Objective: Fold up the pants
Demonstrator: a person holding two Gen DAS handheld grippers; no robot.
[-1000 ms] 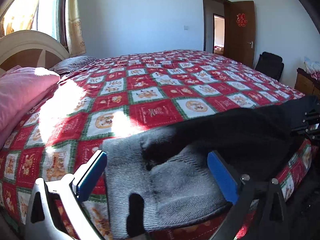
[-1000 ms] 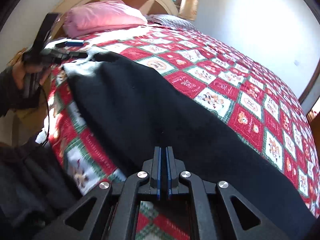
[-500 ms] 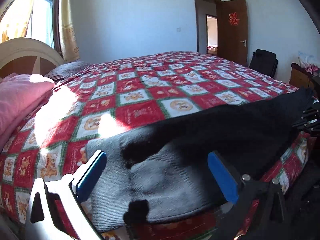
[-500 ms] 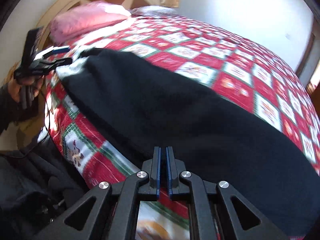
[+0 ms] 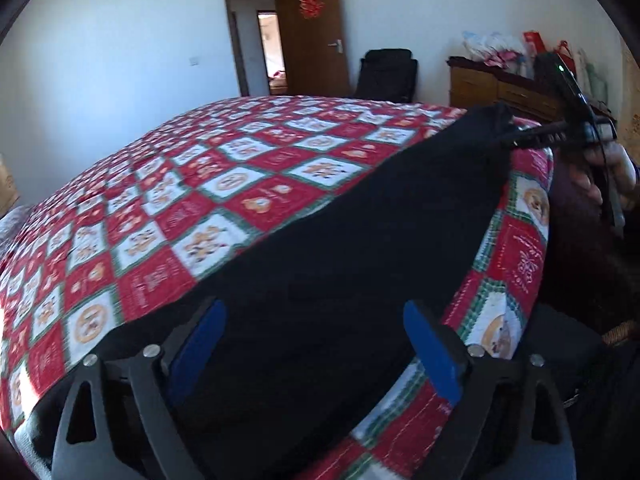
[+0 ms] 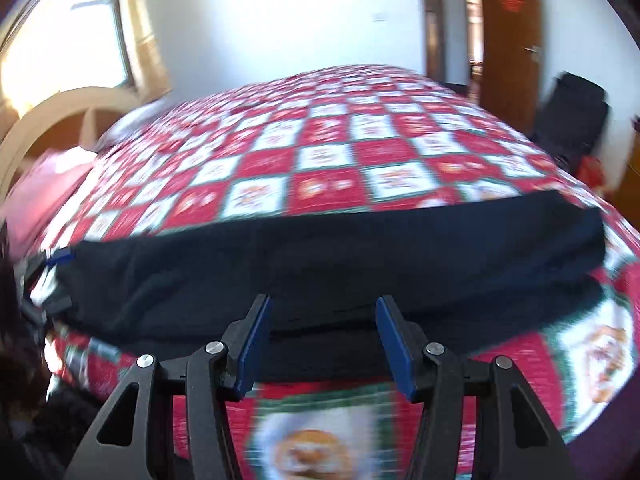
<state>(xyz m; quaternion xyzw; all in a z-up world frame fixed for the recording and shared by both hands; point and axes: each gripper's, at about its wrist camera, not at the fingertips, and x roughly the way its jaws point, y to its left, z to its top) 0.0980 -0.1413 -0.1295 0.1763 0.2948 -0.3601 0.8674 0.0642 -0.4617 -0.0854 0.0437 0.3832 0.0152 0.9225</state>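
Left wrist view: left gripper (image 5: 316, 344) and right gripper (image 6: 324, 340) both gape over black pants (image 5: 360, 248).

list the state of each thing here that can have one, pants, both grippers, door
pants: folded lengthwise, lying flat along the bed's near edge
left gripper: jaws wide apart, have just been closing a little, nothing pinched
right gripper: jaws apart, have just been opening, nothing between them
door: open
bedspread: spread flat
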